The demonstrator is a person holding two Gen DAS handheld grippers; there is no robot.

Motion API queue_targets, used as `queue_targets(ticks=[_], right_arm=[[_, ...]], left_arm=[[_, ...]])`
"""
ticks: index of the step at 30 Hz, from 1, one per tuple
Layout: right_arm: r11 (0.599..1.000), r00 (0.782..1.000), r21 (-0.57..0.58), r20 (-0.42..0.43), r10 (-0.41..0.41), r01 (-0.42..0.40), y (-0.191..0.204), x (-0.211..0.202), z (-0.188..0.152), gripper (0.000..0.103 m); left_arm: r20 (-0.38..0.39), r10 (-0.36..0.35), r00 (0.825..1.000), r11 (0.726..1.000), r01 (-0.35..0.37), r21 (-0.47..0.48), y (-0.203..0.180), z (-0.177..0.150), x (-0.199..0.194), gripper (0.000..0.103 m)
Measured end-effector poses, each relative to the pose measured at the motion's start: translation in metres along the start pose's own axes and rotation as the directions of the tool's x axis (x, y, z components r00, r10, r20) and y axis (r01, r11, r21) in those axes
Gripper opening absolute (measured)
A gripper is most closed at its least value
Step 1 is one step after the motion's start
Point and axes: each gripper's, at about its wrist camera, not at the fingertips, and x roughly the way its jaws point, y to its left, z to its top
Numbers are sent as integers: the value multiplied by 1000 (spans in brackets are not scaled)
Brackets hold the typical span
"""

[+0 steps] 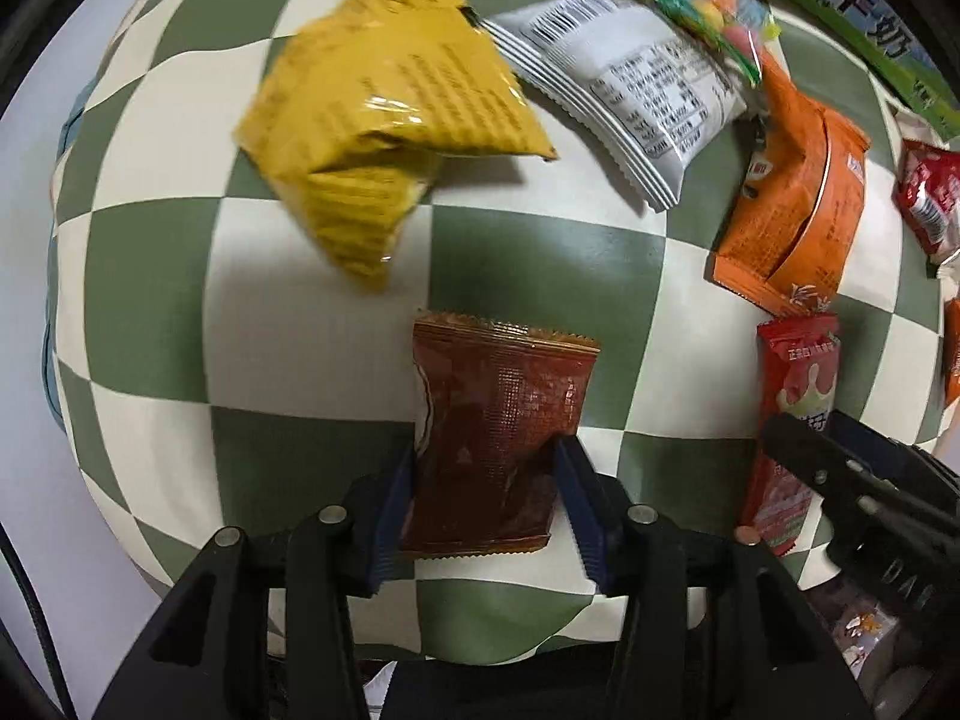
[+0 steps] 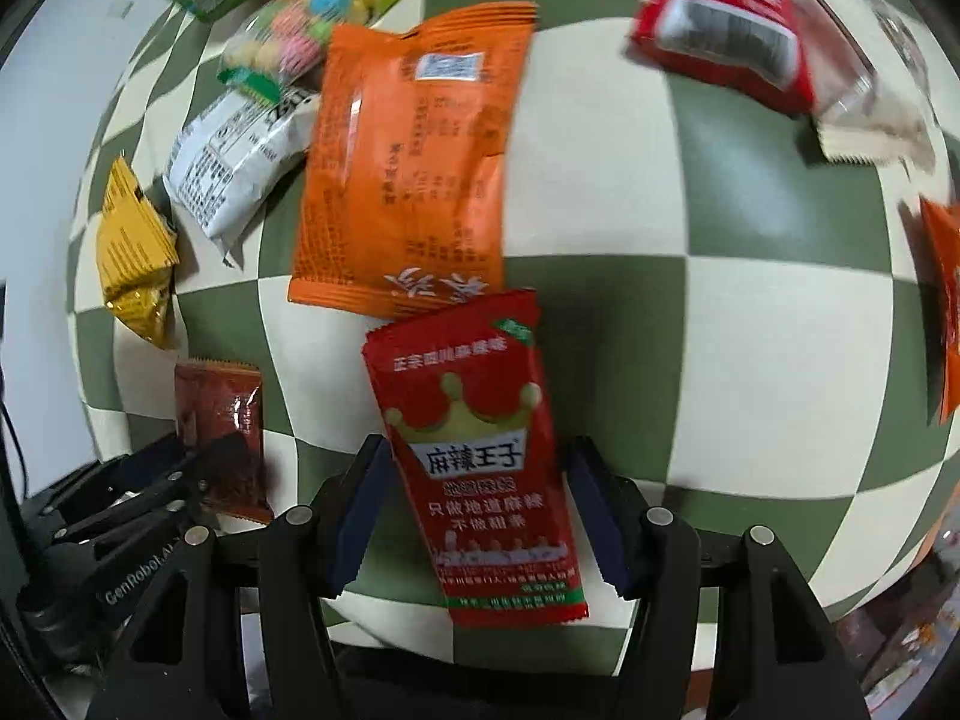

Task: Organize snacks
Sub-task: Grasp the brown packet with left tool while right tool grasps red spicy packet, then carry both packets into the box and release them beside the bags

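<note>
Here we have our left tool [image 1: 486, 498] clamped on the brown packet [image 1: 498, 426] — pads pressing both its sides — near the table's [image 1: 324, 312] left edge. Our right tool [image 2: 480, 516] straddles the red packet [image 2: 480, 468] beside it, jaws apart, not touching. Just beyond lie the orange packet [image 2: 414, 168], white packet [image 1: 624, 96] and yellow packet [image 1: 384, 120].

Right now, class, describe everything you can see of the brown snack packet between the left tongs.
The brown packet is small, glossy crinkled foil with crimped ends, lying flat on the green-and-cream checked cloth. The left tongs pinch its sides, buckling it slightly. No other snack touches it; the yellow packet lies apart.
</note>
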Motion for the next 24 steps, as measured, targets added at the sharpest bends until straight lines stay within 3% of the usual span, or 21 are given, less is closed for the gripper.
queue_targets(ticks=[2,9,12,15,18,24], right_arm=[[999,1000,-25,-6,-31,31,11,0,-3,64],[997,996,-56,-77,-48,44,11,8,-24,64],[995,996,-63,-57,-74,71,11,11,-35,62],[995,996,-59,-31,-83,81,11,8,-41,53],[998,999,-41,-10,-53,52,23,3,-27,50],[999,999,-35,47,9,-7,6,-37,-38,49]], left_arm=[[-29,10,1000,1000,-9,28,-7,2,8,56],[-7,51,999,997,-51,55,-21,-13,21,54],[-1,52,999,997,-52,52,-31,-19,19,52],[15,47,999,998,-48,42,-26,-16,12,51],[34,27,999,999,-29,34,-28,-17,1,51],[117,-5,993,999,-1,47,-43,-25,-38,51]])
